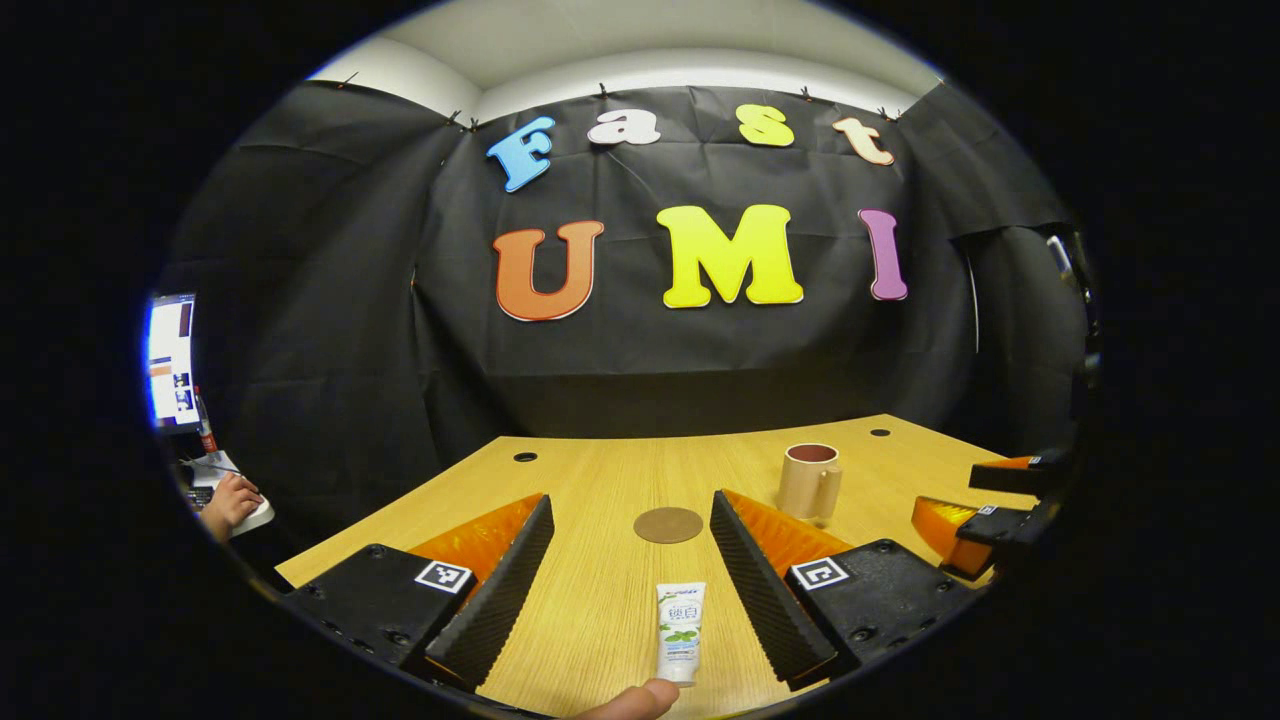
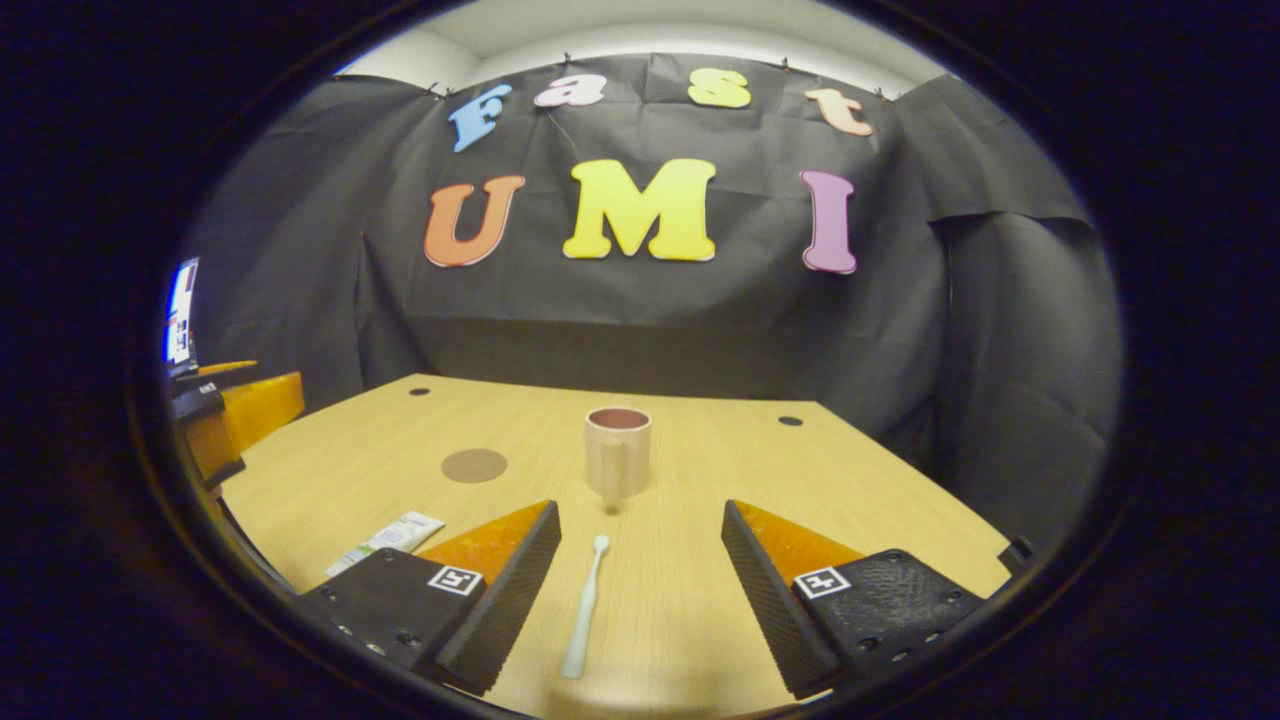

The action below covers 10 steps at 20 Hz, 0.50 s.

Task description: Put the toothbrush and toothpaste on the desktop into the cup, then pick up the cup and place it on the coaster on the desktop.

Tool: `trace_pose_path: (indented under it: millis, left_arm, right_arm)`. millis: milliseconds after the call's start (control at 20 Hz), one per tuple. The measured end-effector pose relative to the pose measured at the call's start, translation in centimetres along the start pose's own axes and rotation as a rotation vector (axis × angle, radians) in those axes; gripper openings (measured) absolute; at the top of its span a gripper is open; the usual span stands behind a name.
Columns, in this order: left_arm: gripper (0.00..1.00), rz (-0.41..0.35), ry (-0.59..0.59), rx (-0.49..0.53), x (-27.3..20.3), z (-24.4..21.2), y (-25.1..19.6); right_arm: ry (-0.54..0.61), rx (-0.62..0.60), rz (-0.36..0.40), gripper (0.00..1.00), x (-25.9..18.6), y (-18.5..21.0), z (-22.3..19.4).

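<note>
A white toothpaste tube (image 1: 681, 632) lies flat on the wooden desktop between the wide-spread fingers of my open left gripper (image 1: 634, 590); a fingertip touches its near end. Beyond it sits a round brown coaster (image 1: 668, 525), and to the right a beige cup (image 1: 810, 481) with a dark inside stands upright. In the right gripper view a pale toothbrush (image 2: 586, 606) lies lengthwise between the fingers of my open right gripper (image 2: 640, 592), bristle end toward the cup (image 2: 617, 454). The coaster (image 2: 474, 465) and the toothpaste (image 2: 386, 541) lie to its left.
The wooden desktop (image 2: 860, 500) has small round cable holes near its far edge. The other gripper (image 1: 985, 505) hovers at the right edge of the left gripper view. At far left a monitor (image 1: 170, 360) glows and a person's hand (image 1: 232, 502) rests beside it.
</note>
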<state>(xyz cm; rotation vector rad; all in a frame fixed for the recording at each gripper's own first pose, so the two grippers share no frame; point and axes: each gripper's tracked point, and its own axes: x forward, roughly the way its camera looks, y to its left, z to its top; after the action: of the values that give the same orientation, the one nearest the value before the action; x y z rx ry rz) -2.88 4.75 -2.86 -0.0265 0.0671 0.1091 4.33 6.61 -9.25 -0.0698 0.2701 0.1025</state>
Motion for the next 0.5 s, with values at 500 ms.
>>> trace_pose_path:
  millis: [500]
  left_arm:
    - [1.00,-0.031,0.098,-0.052,0.3,-5.7,-0.8]
  right_arm:
    - [0.258,0.006,-0.008,0.77,5.1,2.1,-6.9]
